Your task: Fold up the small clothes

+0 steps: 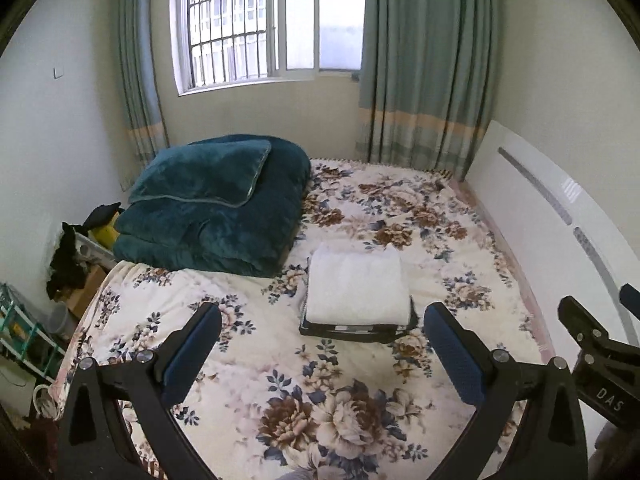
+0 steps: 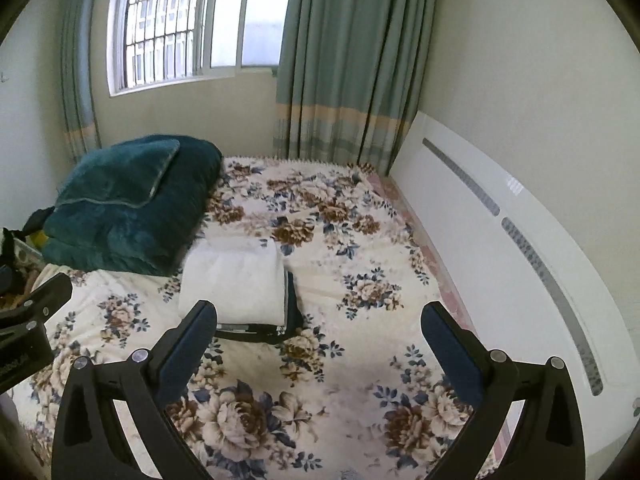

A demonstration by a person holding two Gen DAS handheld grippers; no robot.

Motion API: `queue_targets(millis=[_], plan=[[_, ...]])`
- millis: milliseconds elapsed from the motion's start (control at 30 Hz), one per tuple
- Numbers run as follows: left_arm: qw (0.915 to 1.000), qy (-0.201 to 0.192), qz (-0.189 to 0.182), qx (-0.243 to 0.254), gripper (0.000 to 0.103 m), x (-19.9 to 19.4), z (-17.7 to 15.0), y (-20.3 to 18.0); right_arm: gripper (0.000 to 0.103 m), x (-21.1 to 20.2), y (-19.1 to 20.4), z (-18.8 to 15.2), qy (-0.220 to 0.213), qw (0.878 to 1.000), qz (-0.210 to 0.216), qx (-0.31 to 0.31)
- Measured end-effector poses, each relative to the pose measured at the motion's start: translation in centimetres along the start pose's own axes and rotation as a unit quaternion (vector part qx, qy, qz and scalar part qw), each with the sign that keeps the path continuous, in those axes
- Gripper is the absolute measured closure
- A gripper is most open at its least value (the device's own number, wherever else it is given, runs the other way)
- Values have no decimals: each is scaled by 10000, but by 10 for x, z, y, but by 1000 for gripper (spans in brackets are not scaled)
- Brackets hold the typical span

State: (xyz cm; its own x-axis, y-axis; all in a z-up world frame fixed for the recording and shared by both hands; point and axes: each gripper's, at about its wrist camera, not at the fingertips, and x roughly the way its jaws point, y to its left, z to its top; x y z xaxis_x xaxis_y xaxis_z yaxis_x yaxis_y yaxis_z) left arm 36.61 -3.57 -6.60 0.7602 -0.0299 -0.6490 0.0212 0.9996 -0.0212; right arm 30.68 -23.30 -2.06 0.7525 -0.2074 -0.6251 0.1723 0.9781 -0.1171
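I hold both hand-held grippers, left hand-held gripper (image 1: 322, 344) and right hand-held gripper (image 2: 320, 344), spread apart and empty above the bed (image 1: 320, 400), the folded white garment (image 1: 356, 288) ahead, nearer my left.

white folded garment (image 1: 357, 289): thick, fluffy, rectangular, lying flat on top of the stack. dark folded garment (image 1: 352, 331) beneath it: edges show at front and right side. stack rests mid-bed on the floral bedspread (image 1: 320, 396).

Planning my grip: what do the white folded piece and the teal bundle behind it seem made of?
White folded cloth: looks like terry or fleece, matte, with a soft nubby surface. Teal blanket: seems plush velvet-like fleece, with a faint sheen, thick rounded folds and a piped edge.
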Motion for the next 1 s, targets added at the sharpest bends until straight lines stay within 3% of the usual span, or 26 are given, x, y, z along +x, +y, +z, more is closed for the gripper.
queue_targets(millis=[200,467,1000], plan=[[9998,-171,113,-45,0,-36,-4,1,0,-55,-9,0,-286,9995,105,43],[9994,-270,195,-42,0,-59,-11,2,0,-94,-15,0,-482,9987,174,33],[9990,-379,226,-85,0,-65,-11,-1,0,-99,-16,2,-407,9988,261,-10]])
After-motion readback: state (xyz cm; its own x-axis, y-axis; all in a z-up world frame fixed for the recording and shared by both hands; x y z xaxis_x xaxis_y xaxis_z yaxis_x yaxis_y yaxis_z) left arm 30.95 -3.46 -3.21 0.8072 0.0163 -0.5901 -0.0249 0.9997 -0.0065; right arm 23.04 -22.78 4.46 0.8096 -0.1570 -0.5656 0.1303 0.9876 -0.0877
